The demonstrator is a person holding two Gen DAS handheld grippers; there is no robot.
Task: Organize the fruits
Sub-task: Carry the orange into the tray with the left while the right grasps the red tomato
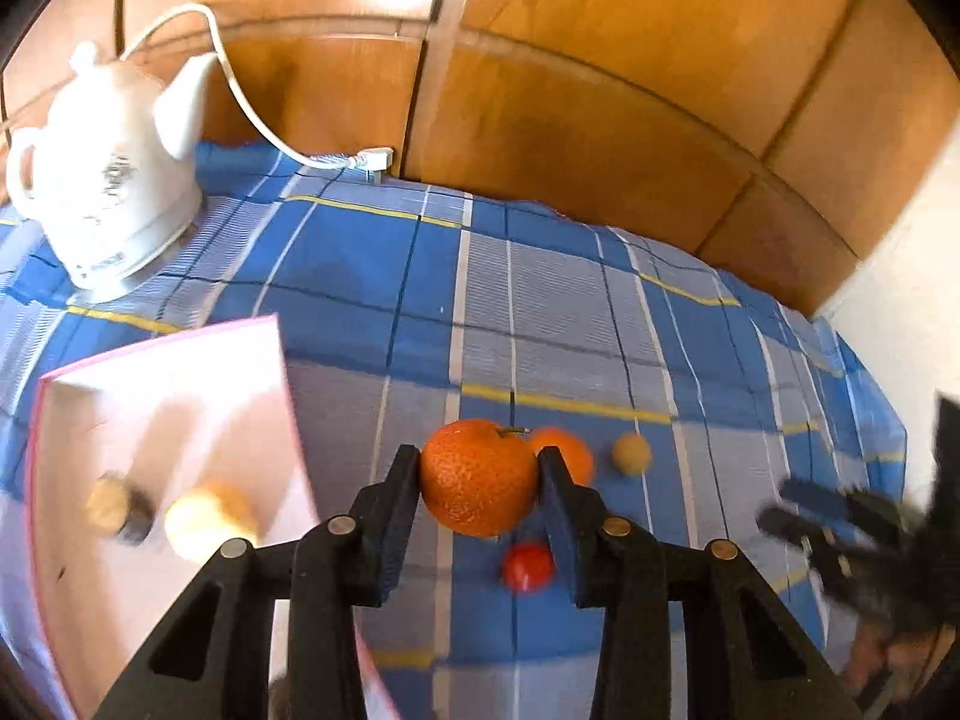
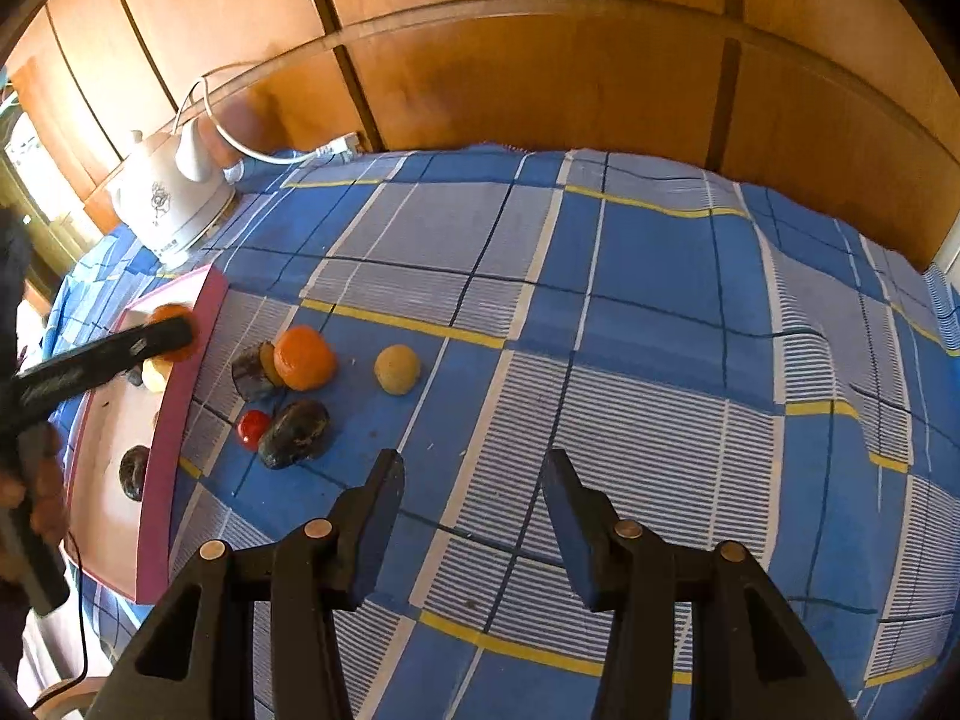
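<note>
Carrying step. Our left claw pinches an orange and holds it above the checked cloth, beside the pink-rimmed tray. Our right claw hangs spread and empty. We judge the next move: swing the orange over the tray, lower, release. Other fruits await.

A: In the left wrist view, the two pale round fruits in the pink-rimmed white tray are smeared; I cannot tell what kind they are.

B: The right tool at that view's right edge is blurred too, and cut off.

A: From the right wrist view, the left tool hides most of the orange fruit it grips over the tray.

B: The tray's near corner runs behind the tool body.
</note>
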